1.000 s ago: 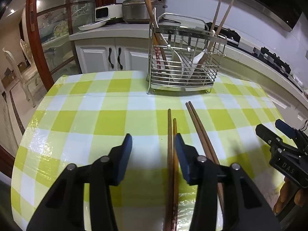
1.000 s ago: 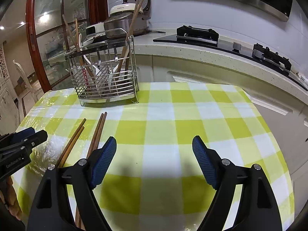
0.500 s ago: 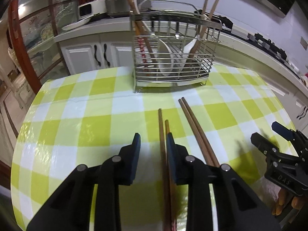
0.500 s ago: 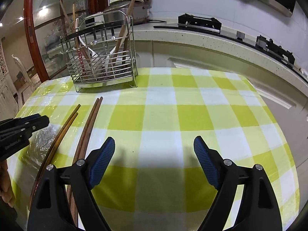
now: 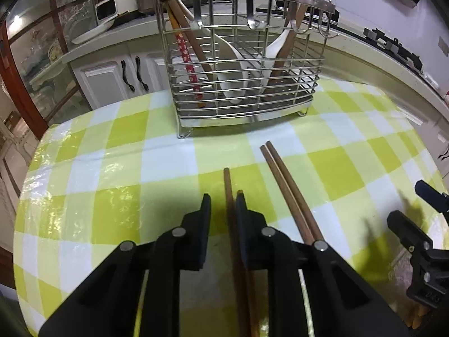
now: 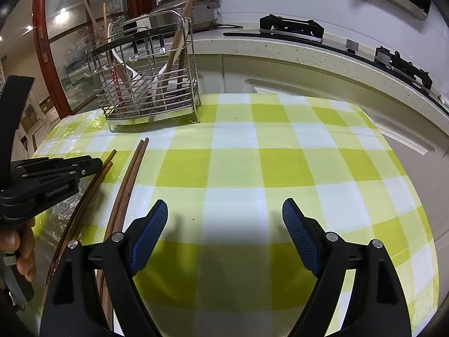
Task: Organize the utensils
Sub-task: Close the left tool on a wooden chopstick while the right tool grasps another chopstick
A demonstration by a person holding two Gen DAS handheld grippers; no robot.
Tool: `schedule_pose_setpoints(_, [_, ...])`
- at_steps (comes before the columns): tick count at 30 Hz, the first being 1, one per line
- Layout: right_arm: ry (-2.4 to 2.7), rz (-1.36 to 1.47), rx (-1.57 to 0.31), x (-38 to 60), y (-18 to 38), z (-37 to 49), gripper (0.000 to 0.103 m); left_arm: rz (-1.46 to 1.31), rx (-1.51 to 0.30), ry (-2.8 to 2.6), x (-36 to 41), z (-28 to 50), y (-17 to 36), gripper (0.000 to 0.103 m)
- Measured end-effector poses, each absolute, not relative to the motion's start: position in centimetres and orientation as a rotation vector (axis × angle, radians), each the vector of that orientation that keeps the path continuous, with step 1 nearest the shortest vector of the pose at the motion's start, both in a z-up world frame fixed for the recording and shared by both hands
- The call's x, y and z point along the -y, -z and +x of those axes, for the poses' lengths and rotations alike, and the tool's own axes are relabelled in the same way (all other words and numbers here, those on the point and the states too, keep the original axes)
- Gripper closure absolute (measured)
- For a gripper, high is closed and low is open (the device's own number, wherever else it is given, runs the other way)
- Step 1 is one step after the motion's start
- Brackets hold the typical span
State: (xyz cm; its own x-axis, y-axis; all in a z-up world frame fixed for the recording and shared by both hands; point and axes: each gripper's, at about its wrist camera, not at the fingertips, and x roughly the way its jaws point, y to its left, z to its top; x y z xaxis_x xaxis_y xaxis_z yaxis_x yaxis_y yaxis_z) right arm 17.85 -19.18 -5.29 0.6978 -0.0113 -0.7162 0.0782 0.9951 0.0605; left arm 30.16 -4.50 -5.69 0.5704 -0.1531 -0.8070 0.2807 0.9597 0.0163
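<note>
**Two pairs of chopsticks left on the table, the left-hand pair about to be picked up**

Two pairs of wooden chopsticks lie on the green-and-white checked tablecloth (image 5: 92, 168), in front of the wire utensil basket (image 5: 241, 64), which already holds chopsticks and white spoons. The left gripper (image 5: 223, 210) has come over the nearer pair (image 5: 228, 185); its jaws have just been closing, and the sticks run between them, close against the right pad. A gap shows at the left pad, so the grip looks unfinished. The second pair (image 5: 283, 185) lies just to the right, untouched. The right gripper (image 6: 224, 221) hovers over bare cloth with its blue pads wide apart, holding nothing.

The step in hand appears to be the pickup. Next, the jaws likely need to pinch both sticks together, lift them clear without disturbing the neighbouring pair, then tip them upright to drop into a basket compartment.
</note>
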Motion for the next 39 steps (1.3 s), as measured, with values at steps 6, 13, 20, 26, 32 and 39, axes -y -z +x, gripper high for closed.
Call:
schedule_pose_setpoints(6, [0.043,0.083,-0.807,19.0,5.4,18.0,0.024,0.165,-0.929,0.25,4.5,31.0,6.4,0.085])
schedule_pose_setpoints(13, [0.029,0.065,-0.822,18.5,5.6,18.6,0.024,0.146,-0.925,0.25,3.6,29.8,6.5,0.097])
schedule_pose_setpoints(20, [-0.012,0.063,-0.804,16.6,4.7,20.9,0.024,0.089,-0.907,0.211,1.3,27.7,6.5,0.097])
schedule_pose_setpoints(26, [-0.046,0.074,-0.851,15.2,5.1,23.9,0.024,0.069,-0.894,0.187,-0.2,26.6,6.4,0.097])
schedule_pose_setpoints(32, [-0.064,0.065,-0.891,14.0,5.8,25.9,0.024,0.044,-0.895,0.186,-0.8,26.1,6.4,0.097])
schedule_pose_setpoints(39, [-0.06,0.042,-0.917,13.0,6.5,27.3,0.026,0.023,-0.896,0.195,-1.1,26.3,6.4,0.097])
